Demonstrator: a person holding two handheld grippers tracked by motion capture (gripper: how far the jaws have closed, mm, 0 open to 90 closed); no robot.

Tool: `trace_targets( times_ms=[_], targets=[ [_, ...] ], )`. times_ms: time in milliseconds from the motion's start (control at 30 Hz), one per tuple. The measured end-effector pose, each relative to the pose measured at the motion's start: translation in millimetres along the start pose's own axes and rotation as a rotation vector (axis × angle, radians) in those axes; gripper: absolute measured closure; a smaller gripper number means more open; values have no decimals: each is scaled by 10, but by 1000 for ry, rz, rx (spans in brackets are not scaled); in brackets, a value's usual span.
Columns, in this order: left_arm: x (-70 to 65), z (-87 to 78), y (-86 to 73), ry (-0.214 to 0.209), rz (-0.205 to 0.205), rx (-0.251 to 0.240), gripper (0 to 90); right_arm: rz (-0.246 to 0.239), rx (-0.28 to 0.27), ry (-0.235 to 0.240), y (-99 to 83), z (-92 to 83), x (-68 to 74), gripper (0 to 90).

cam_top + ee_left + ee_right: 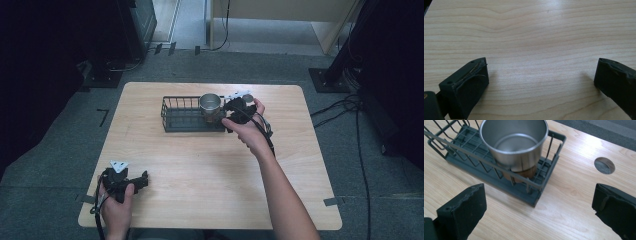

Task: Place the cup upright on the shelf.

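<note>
A steel cup (pixel 210 104) (pixel 514 143) with a brown base stands upright in the right end of a dark wire basket (pixel 175 115) (pixel 464 152) at the table's far middle. My right gripper (pixel 231 111) (pixel 539 212) is open just beside the basket's right end, jaws wide apart with nothing between them. Near the front left corner my left gripper (pixel 142 179) (pixel 541 80) rests low over bare wood, open and empty.
The light wooden table (pixel 210 170) has a round cable hole (pixel 604 165) near the basket's right end. Grey carpet surrounds it, with cables (pixel 350 107) on the floor at right and black stands at the back.
</note>
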State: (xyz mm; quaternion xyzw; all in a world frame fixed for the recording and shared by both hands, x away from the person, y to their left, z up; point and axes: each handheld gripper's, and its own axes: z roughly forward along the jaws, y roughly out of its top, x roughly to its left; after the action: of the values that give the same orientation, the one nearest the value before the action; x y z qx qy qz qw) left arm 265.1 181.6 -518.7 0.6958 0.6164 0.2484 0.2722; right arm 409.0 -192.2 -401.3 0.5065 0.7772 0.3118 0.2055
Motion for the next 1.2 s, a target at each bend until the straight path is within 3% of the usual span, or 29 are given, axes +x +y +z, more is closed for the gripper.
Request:
trace_targets(
  times_ms=[533, 1200],
  targets=[
    [0, 0, 0, 0, 0, 0, 0, 11, -8, -29, -341, -209, -175, 0],
    [-1, 1, 0, 0, -1, -1, 0, 70, -12, -73, -752, -439, -475, 0]
  ],
)
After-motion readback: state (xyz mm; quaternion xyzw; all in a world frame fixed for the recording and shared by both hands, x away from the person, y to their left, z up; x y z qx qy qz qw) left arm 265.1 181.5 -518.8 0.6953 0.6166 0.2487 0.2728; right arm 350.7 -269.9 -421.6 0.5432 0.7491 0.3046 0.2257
